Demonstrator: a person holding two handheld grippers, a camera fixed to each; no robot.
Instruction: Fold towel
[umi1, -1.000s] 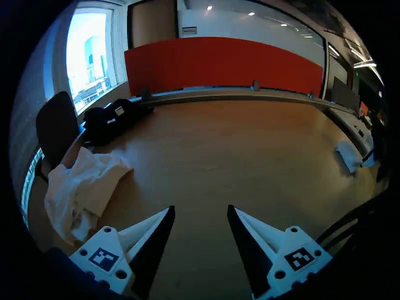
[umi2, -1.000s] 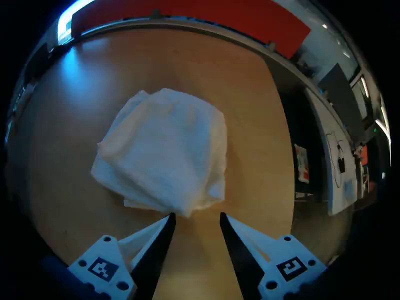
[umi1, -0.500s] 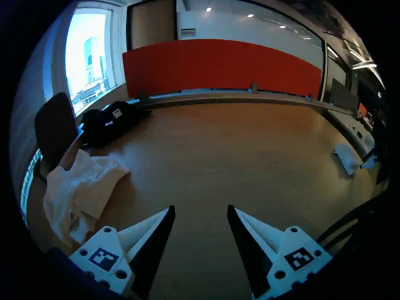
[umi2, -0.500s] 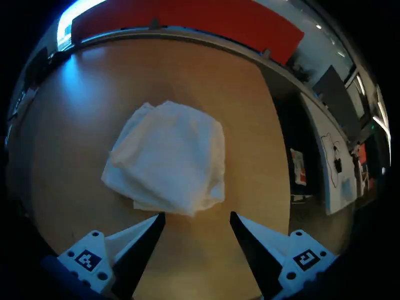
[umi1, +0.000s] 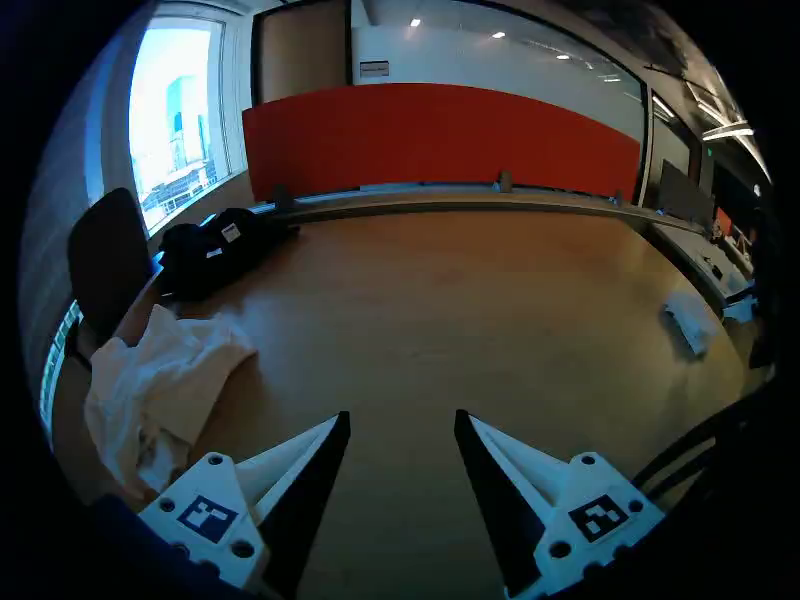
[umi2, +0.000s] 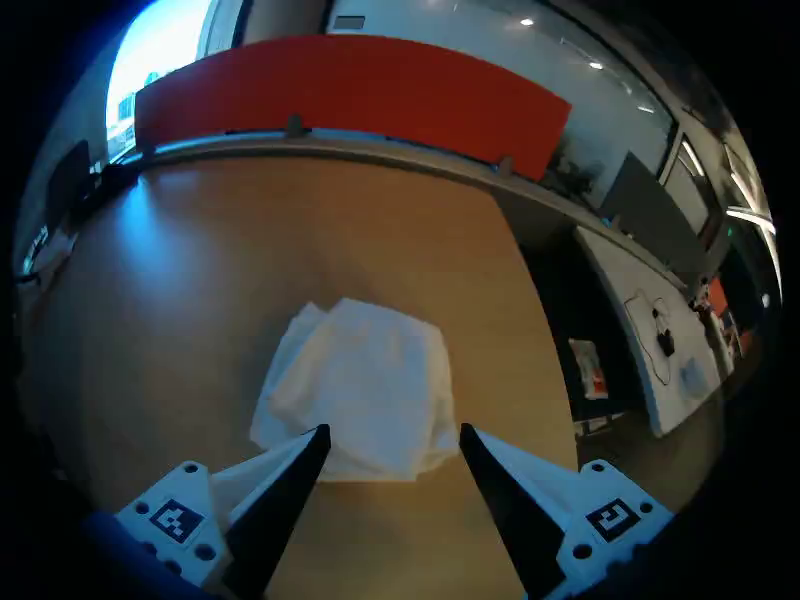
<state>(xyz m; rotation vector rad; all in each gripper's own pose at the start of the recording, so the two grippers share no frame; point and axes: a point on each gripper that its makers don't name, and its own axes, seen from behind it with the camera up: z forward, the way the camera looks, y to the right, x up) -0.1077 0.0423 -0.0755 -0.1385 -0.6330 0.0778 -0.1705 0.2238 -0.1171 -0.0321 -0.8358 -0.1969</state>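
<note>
A folded white towel (umi2: 365, 395) lies on the wooden table (umi2: 300, 230), just beyond my right gripper (umi2: 390, 445), which is open with nothing between its fingers. The same folded towel (umi1: 690, 318) appears small at the table's far right in the left gripper view. My left gripper (umi1: 398, 430) is open over bare wood (umi1: 450, 300), holding nothing. A crumpled cream cloth (umi1: 155, 390) lies in a heap at the left, beside my left finger.
A black bag (umi1: 215, 250) lies at the table's back left, with a dark chair (umi1: 105, 255) next to it. A red divider panel (umi1: 440, 140) runs along the table's far edge. Beyond the right edge stands a white desk (umi2: 650, 340) with cables.
My right gripper has pulled back and tilted up from the folded towel and opened a little wider. The left gripper has barely moved.
</note>
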